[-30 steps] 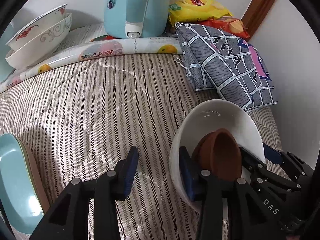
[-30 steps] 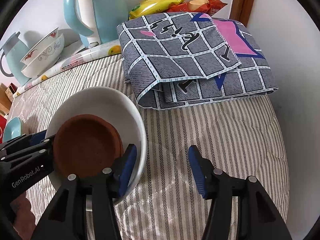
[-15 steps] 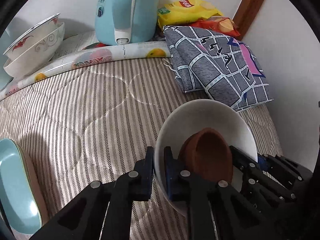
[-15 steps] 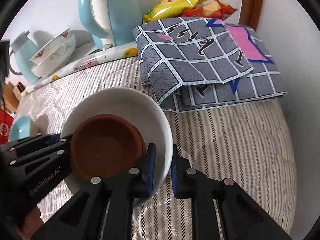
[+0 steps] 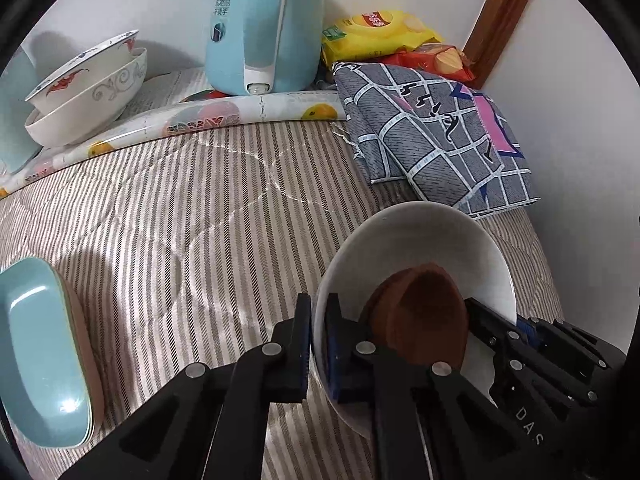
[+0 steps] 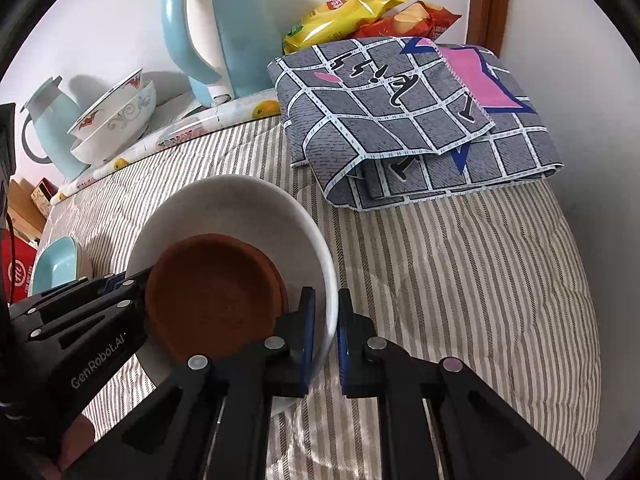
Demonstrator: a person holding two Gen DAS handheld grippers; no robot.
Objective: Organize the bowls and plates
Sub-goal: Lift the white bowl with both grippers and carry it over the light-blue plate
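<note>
You've got the big white ceramic bowl (image 6: 240, 216), brown clay saucer (image 6: 212, 304) inside, on the near right of the striped bed (image 5: 160, 220), left claw (image 5: 318, 344) and right claw (image 6: 326, 330) each pinching opposite rims. Looks like the pickup step, so next I'd lift level and carry it toward the stacked patterned bowls (image 5: 88, 92) far left.

Striped quilted bedcover (image 5: 168, 216) spans the surface. Folded grey grid-print cloth (image 6: 404, 120) with a pink patch lies at the far right, near the wall. Behind it, a yellow chip bag (image 6: 344, 12) and a red chip bag (image 6: 412, 20), touching each other. Tall light-blue electric kettle (image 5: 260, 24) stands on a fruit-print mat (image 5: 192, 120). Smaller light-blue jug (image 6: 48, 120) at far left. Brown wooden door frame (image 5: 504, 12) in the corner. Red box (image 6: 16, 276) beyond the bed's left edge.
</note>
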